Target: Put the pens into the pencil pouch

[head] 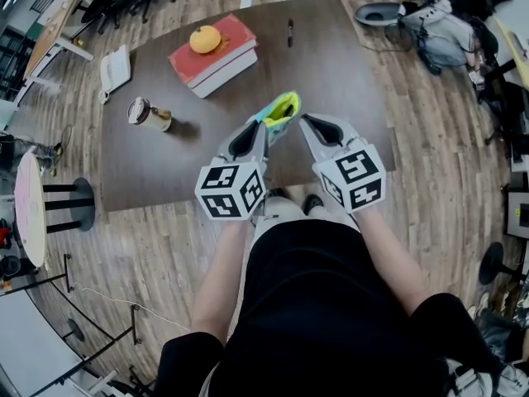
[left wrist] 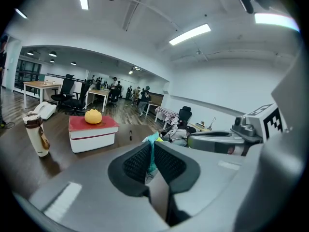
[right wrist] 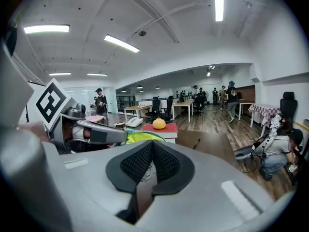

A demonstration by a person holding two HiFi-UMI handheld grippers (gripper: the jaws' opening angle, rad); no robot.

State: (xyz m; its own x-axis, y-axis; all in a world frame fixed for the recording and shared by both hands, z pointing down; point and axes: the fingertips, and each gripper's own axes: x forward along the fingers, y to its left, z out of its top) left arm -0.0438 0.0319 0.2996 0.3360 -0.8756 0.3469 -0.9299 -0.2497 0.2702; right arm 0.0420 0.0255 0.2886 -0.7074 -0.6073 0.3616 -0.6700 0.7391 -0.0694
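The pencil pouch (head: 281,108), yellow-green with teal trim, hangs just above the near part of the brown table (head: 339,73), held between my two grippers. My left gripper (head: 263,125) is shut on its teal edge (left wrist: 153,141), which shows between the pads. My right gripper (head: 304,121) pinches the opposite side, jaws pressed together with pale fabric just under them (right wrist: 145,170); the yellow-green body (right wrist: 137,137) shows behind. One black pen (head: 290,33) lies alone at the far table edge, well beyond both grippers; it also shows as the pen (left wrist: 130,135) beside the books.
A stack of books (head: 223,60) with an orange (head: 205,39) on top sits at the far left-centre. A lidded cup (head: 149,114) lies on its side to the left, and a white desk phone (head: 114,69) is at the left edge. The person's legs are below the near edge.
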